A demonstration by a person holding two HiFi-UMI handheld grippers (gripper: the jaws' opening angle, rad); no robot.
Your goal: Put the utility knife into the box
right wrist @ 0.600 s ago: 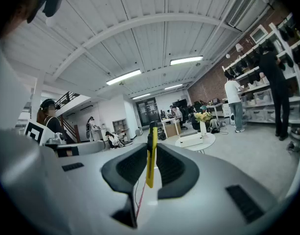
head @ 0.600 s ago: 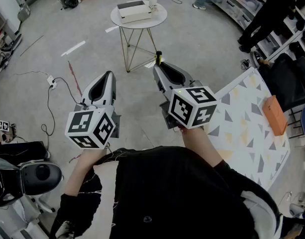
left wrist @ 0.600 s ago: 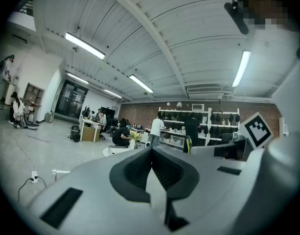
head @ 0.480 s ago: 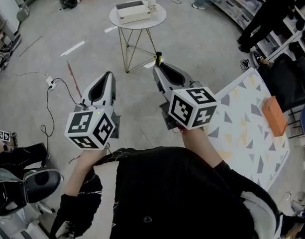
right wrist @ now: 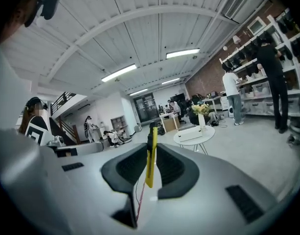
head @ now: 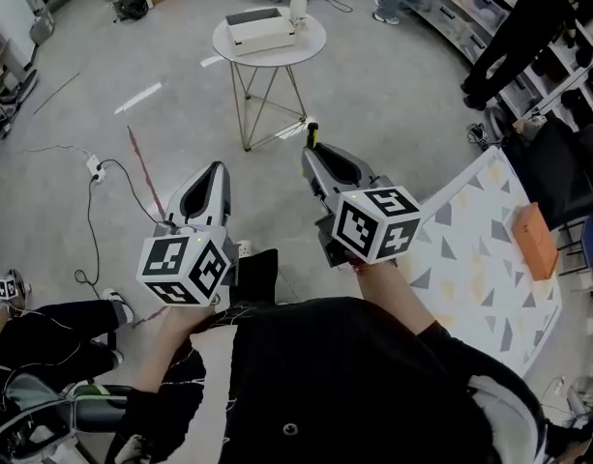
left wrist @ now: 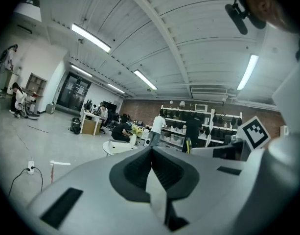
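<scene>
While your right tongs [head: 312, 153] pinch the yellow utility knife [right wrist: 150, 155] by its thin faces and your left tongs [head: 215, 169] sit closed, empty, the box [head: 261, 29] waits well ahead on the round surface [head: 311, 44]. Risk: the knife pivots or slips in carriage.

Head view high up, looking steeply down on the left hand-held gripper [head: 216, 167], right hand-held gripper [head: 311, 149] and floor [head: 393, 104], each gripper view close behind its own jaws, facing level and outward, all three sharing the far round tabletop [head: 306, 44].
</scene>
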